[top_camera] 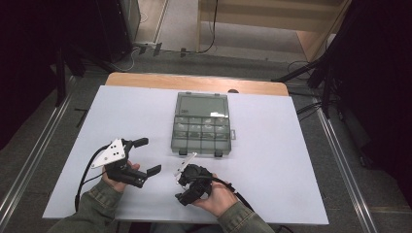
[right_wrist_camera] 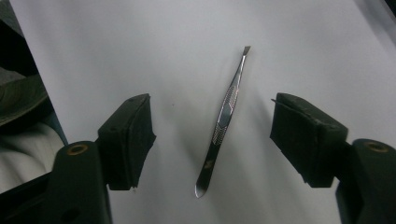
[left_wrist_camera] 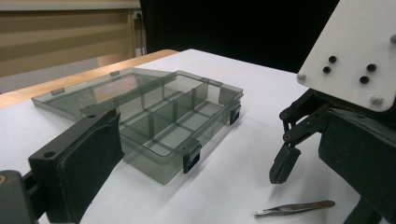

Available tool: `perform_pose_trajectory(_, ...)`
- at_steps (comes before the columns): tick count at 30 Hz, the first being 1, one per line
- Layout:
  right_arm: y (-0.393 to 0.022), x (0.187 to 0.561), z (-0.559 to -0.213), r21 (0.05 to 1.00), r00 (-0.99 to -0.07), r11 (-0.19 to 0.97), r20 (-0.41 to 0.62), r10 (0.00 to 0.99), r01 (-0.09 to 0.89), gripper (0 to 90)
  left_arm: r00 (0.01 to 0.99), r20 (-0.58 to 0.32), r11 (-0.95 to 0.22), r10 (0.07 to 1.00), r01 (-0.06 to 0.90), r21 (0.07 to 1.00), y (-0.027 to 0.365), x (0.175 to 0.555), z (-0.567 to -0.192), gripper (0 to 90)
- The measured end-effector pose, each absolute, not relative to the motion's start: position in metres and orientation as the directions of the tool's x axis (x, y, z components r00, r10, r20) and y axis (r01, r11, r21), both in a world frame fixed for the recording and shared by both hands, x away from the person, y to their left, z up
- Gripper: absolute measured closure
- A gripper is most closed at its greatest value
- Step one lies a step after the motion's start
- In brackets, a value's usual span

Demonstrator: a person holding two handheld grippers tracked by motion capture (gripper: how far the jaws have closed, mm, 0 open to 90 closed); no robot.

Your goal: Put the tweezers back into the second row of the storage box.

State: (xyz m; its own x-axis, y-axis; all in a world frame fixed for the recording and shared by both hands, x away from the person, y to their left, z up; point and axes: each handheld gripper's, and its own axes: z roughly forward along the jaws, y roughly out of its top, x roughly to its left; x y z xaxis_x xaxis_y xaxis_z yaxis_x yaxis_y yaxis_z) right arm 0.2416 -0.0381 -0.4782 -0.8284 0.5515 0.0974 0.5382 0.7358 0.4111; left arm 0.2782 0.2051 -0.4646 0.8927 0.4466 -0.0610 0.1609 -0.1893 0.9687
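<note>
A: Polished metal tweezers (right_wrist_camera: 224, 122) lie flat on the white table (top_camera: 291, 160), between the 2 spread black jaws of the right gripper (right_wrist_camera: 212, 140), touching neither pad. Nothing gripped; jaws wide apart.

B: Orientation?

A: In the right gripper view the tweezers run slightly tilted, rounded end toward the camera, slanted tip pointing away. Textured band along the middle of the shaft, plain bright steel at both ends.

B: Position on the table?

A: Near the person's edge, in front of the organiser box (top_camera: 201, 124) and apart from it. The left gripper view shows the tweezers (left_wrist_camera: 295, 207) lying just below the right gripper (left_wrist_camera: 283, 163), which hangs above them, jaws pointing down.

B: Left gripper?

A: Left gripper (top_camera: 147, 156) is held off to the left of the box, jaws well apart, holding nothing. Grey plate on top, cable trailing toward the sleeve.

B: The box?

A: Smoky translucent plastic, lid folded back flat on the table beyond the tray. Tray split into small compartments in 3 rows; 2 dark latches on the near edge. Contents of the compartments: cannot tell
</note>
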Motion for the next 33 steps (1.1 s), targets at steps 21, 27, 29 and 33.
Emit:
perform_pose_trajectory(21, -0.031, 0.247, -0.481, 0.352, -0.816, 0.757, 0.035, 0.577, 0.550, 84.7, 0.895, -0.058, -0.191, 0.443, 0.158, 0.969, 0.206, 0.278, -0.464, 0.0)
perform_pose_trajectory(27, -0.033, 0.248, -0.480, 0.358, -0.820, 0.758, 0.039, 0.572, 0.546, 85.8, 0.894, -0.059, -0.190, 0.443, 0.158, 0.969, 0.206, 0.278, -0.464, 0.0)
perform_pose_trajectory(29, -0.037, 0.250, -0.476, 0.384, -0.818, 0.746, 0.046, 0.573, 0.544, 85.9, 0.895, -0.061, -0.189, 0.443, 0.159, 0.969, 0.206, 0.278, -0.464, 0.0)
perform_pose_trajectory(33, -0.048, 0.254, -0.468, 0.415, -0.811, 0.721, 0.078, 0.580, 0.556, 87.6, 0.895, -0.059, -0.192, 0.443, 0.159, 0.968, 0.206, 0.278, -0.464, 0.0)
